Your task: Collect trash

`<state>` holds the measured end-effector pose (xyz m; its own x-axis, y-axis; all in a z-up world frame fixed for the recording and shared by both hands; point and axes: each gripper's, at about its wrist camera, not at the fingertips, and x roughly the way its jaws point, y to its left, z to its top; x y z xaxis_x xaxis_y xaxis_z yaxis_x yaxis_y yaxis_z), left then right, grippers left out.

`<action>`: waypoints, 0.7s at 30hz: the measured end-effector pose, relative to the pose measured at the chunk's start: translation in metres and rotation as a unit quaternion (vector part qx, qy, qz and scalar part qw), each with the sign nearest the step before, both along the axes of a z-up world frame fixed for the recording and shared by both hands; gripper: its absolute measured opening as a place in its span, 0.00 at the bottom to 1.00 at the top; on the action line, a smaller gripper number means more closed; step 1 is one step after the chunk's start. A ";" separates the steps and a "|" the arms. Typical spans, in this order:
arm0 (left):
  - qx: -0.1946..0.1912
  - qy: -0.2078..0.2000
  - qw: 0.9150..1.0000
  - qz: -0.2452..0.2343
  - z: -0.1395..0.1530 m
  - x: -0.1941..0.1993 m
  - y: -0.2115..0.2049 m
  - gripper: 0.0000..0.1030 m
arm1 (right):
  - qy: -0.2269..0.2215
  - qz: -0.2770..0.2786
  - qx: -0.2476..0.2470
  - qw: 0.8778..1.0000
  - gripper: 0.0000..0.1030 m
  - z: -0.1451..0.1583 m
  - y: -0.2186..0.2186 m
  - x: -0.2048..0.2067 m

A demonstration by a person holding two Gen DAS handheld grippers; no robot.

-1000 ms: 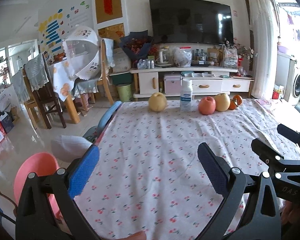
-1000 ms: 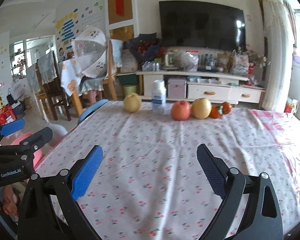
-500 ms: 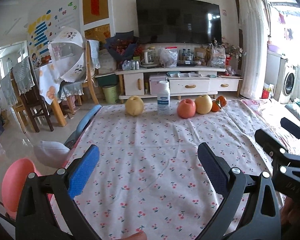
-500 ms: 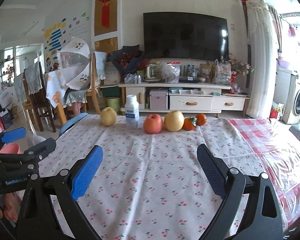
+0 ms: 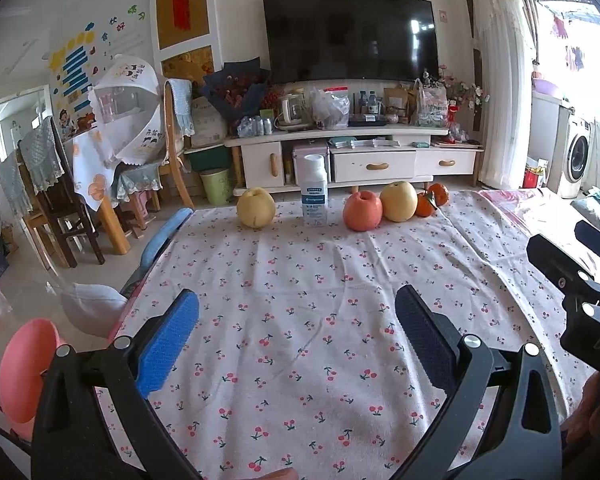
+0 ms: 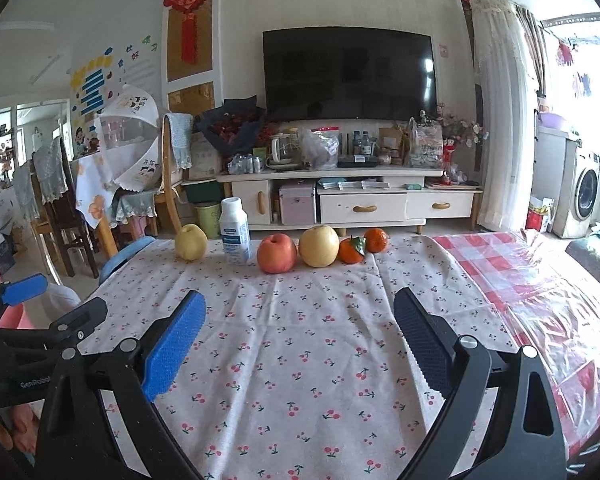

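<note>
A white plastic bottle (image 5: 314, 191) with a blue label stands upright at the far edge of the cherry-print tablecloth (image 5: 300, 320); it also shows in the right wrist view (image 6: 235, 232). My left gripper (image 5: 298, 336) is open and empty over the near part of the cloth. My right gripper (image 6: 300, 340) is open and empty beside it, to its right. Both are well short of the bottle.
Fruit lines the far edge: a yellow pear (image 5: 255, 207), a red apple (image 5: 362, 211), another pear (image 5: 399, 201), two tangerines (image 5: 432, 199). A white-bagged bin (image 5: 92, 308) and pink stool (image 5: 24, 368) stand left of the table. A plastic-covered checked cloth (image 6: 540, 300) lies right.
Both grippers have swung right, so the fruit row and bottle shifted left in both views. The jaws stayed open.
</note>
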<state>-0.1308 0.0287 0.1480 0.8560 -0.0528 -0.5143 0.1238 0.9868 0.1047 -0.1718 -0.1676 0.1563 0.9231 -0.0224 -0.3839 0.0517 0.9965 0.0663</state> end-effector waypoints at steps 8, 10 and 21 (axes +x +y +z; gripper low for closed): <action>0.000 0.006 1.000 -0.001 -0.008 0.006 -0.003 0.96 | 0.013 0.002 -0.007 1.000 0.91 -0.008 0.002 0.008; 0.000 0.008 1.000 -0.001 -0.009 0.007 -0.004 0.96 | 0.017 0.002 -0.008 1.000 0.91 -0.010 0.003 0.010; -0.004 0.015 1.000 -0.003 -0.020 0.017 -0.004 0.96 | 0.025 0.005 -0.020 0.999 0.91 -0.018 0.009 0.015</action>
<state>-0.1136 0.0247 0.1283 0.8394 -0.0612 -0.5401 0.1322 0.9868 0.0938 -0.1572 -0.1584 0.1386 0.9027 -0.0295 -0.4293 0.0437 0.9988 0.0234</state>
